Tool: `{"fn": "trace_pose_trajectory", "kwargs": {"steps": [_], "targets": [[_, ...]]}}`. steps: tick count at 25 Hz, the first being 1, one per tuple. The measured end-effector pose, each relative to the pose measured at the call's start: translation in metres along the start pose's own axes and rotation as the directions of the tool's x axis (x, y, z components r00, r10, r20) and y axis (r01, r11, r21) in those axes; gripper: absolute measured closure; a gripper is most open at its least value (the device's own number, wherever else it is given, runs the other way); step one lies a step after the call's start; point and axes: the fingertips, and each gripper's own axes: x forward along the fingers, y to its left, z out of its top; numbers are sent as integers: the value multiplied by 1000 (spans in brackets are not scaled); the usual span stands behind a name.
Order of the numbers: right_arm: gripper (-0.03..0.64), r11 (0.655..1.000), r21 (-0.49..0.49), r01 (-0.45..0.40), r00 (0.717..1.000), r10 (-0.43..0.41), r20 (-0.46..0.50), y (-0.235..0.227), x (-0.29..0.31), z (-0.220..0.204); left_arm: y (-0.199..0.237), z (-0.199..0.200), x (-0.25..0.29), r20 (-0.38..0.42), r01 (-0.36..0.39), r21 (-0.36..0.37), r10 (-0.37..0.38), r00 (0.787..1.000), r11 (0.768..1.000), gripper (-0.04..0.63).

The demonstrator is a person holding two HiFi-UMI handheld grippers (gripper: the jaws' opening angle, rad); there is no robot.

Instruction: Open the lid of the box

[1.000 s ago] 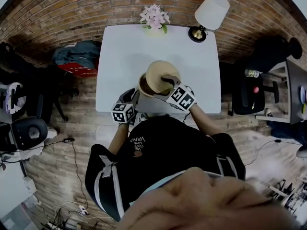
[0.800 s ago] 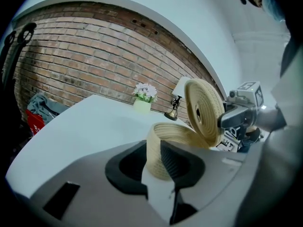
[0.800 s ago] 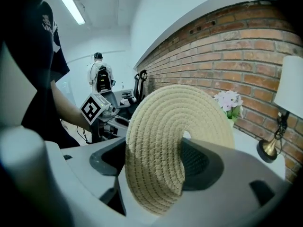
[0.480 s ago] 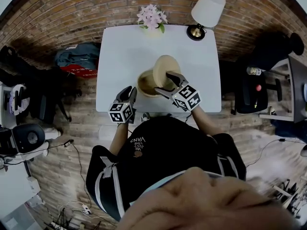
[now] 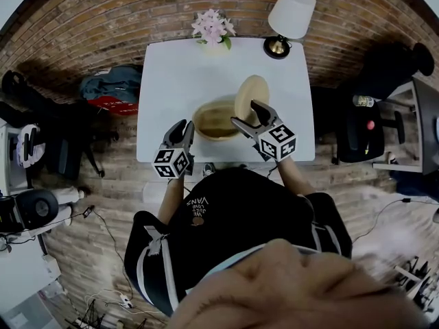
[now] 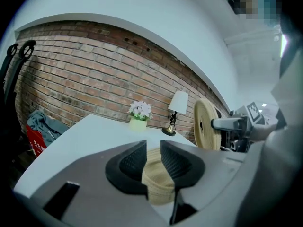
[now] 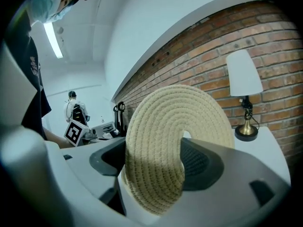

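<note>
A round woven box (image 5: 214,118) stands on the white table (image 5: 171,67), its top uncovered. Its woven lid (image 5: 252,96) is on edge above the box's right rim, and my right gripper (image 5: 246,114) is shut on it. In the right gripper view the lid (image 7: 175,136) fills the space between the jaws. My left gripper (image 5: 180,130) is at the box's left rim; in the left gripper view woven wall (image 6: 158,183) sits in the narrow gap between its pads, so it looks shut on the box. That view also shows the raised lid (image 6: 204,129).
A pot of pink flowers (image 5: 212,27) and a lamp (image 5: 288,16) with a white shade stand at the table's far edge. A bag (image 5: 113,88) lies on the floor at the left, and a black chair (image 5: 363,132) stands at the right.
My right gripper has lifted the lid off the box and carried it to the right, tipping it on edge. The box's inside now shows. My left gripper stayed at the left rim.
</note>
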Motion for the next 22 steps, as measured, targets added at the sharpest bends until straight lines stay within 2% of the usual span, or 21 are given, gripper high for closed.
{"fn": "trace_pose_trajectory", "kwargs": {"steps": [12,22], "targets": [[282,996,45,81,992,-85,93,-35,-48,8,-33,18,1,54,12,41,-15,998,999,514],[282,992,81,96,991,-103,82,-44,-71,-11,-54,21,4,73,29,73,-35,997,997,534]]}}
